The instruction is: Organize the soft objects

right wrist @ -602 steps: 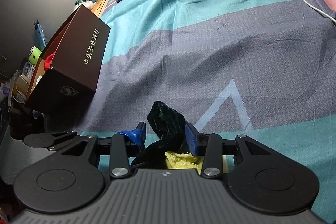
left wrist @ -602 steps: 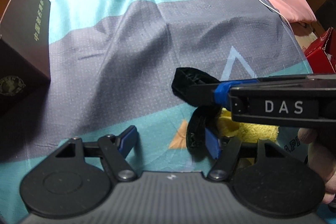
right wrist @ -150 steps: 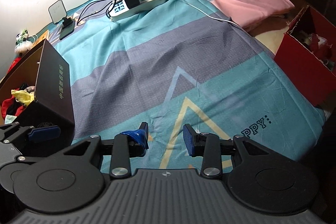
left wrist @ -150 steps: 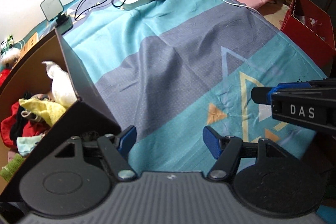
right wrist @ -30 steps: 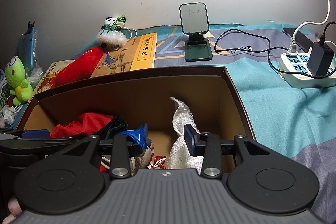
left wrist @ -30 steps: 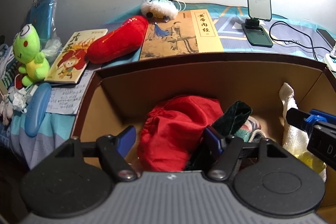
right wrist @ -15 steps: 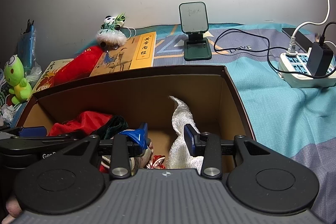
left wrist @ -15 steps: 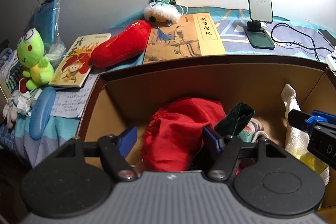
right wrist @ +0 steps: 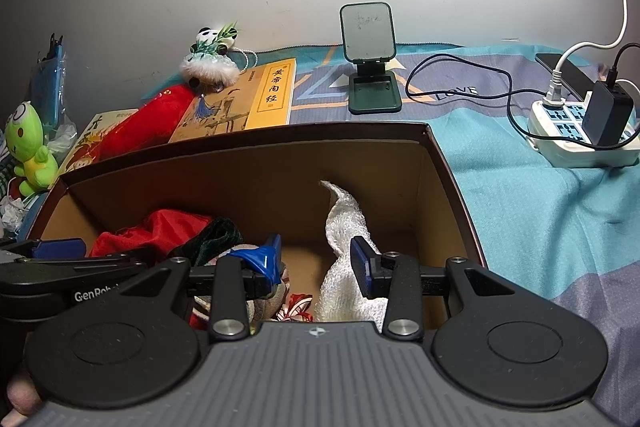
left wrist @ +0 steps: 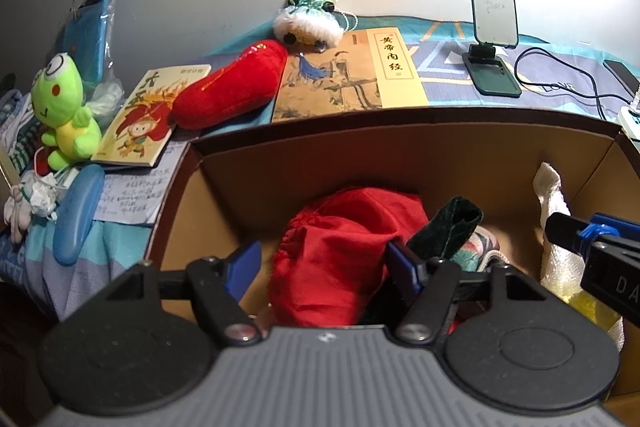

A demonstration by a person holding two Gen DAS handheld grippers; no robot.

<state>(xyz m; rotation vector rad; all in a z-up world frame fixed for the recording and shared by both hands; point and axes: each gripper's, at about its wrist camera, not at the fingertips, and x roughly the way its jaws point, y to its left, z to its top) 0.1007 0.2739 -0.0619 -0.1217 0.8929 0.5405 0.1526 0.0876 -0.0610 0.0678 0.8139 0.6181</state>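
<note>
An open brown cardboard box [left wrist: 400, 155] [right wrist: 248, 167] holds soft things: a red cloth [left wrist: 344, 251] [right wrist: 160, 227], a dark green velvet piece [left wrist: 444, 227] [right wrist: 216, 237], a white knitted cloth [left wrist: 554, 195] [right wrist: 344, 223] and a yellow cloth [left wrist: 588, 307]. My left gripper [left wrist: 324, 267] is open and empty, just above the red cloth. My right gripper [right wrist: 316, 263] is open and empty, over the box next to the white cloth. It shows at the right edge of the left wrist view [left wrist: 592, 239].
Behind the box lie a yellow book [left wrist: 352, 75], a red plush [left wrist: 228, 95], a panda toy [left wrist: 308, 15], a comic book [left wrist: 148, 115] and a green frog plush [left wrist: 64, 107]. A green phone stand [right wrist: 370, 63], cables and a power strip [right wrist: 580, 131] sit on the teal sheet.
Both grippers have risen and pulled back slightly from the box. Nothing in the box has moved.
</note>
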